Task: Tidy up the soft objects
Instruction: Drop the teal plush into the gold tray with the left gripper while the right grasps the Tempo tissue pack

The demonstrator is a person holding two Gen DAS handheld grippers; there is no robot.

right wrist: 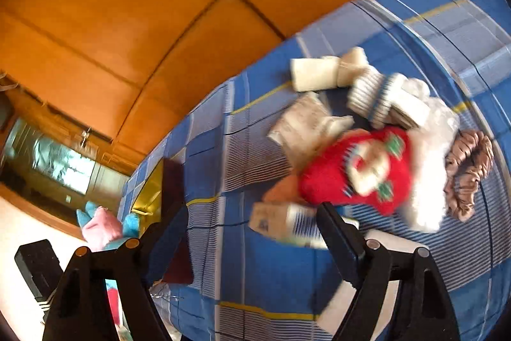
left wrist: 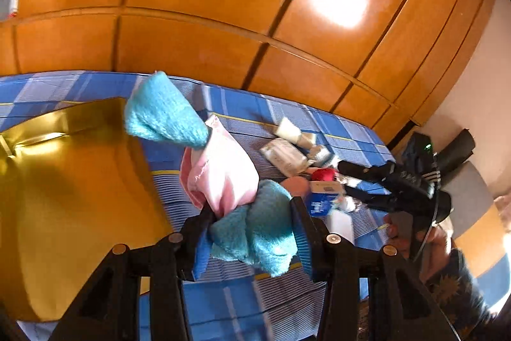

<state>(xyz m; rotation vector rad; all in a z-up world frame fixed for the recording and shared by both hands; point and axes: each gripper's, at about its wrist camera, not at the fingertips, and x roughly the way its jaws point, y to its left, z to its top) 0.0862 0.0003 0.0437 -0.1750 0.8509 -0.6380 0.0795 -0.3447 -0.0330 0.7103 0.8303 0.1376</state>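
My left gripper (left wrist: 252, 222) is shut on a turquoise and pink plush toy (left wrist: 223, 171) and holds it above the blue plaid bed cover, beside a gold box (left wrist: 73, 181). The toy also shows in the right wrist view (right wrist: 102, 227). My right gripper (right wrist: 252, 226) is open and empty, just above the bed in front of a pile of soft things: a red Santa stocking (right wrist: 367, 171), folded socks (right wrist: 322, 72), a striped sock (right wrist: 373, 98) and a brown scrunchie (right wrist: 466, 171). The right gripper also shows in the left wrist view (left wrist: 361, 181).
The blue plaid bed cover (right wrist: 255, 274) fills the foreground. An orange wooden wardrobe (left wrist: 223, 5) stands behind the bed. The gold box's open rim (right wrist: 150, 184) is at the left in the right wrist view. A small printed packet (right wrist: 281, 222) lies near my right fingers.
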